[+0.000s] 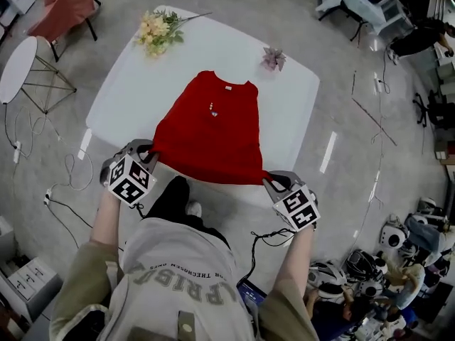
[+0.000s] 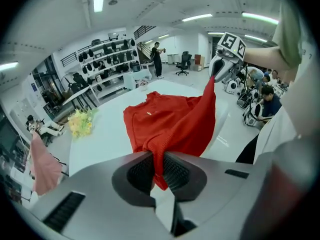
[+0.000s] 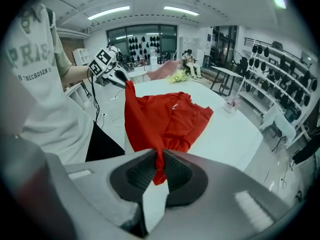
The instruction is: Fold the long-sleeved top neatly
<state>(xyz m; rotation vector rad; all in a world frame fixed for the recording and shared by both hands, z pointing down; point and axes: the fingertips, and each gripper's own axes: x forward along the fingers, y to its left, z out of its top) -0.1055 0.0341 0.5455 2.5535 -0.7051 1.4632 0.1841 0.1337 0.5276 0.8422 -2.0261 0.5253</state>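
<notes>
The white table (image 1: 291, 112) fills the middle of the head view. On it lies the red long-sleeved top (image 1: 213, 130), with the collar toward 12 o'clock and the hem at the 6 o'clock edge of the table. The hem is lifted from the surface and stretched between both grippers. The left gripper (image 1: 151, 152) is at 7 o'clock of the top, its jaws pressed together on the hem corner. The right gripper (image 1: 270, 180) is at 5 o'clock, its jaws clamped on the other corner. A yellow flower bunch (image 1: 158, 30) lies at the table's 11 o'clock corner. A small pink flower (image 1: 274, 57) stands at 1 o'clock, near the far edge.
</notes>
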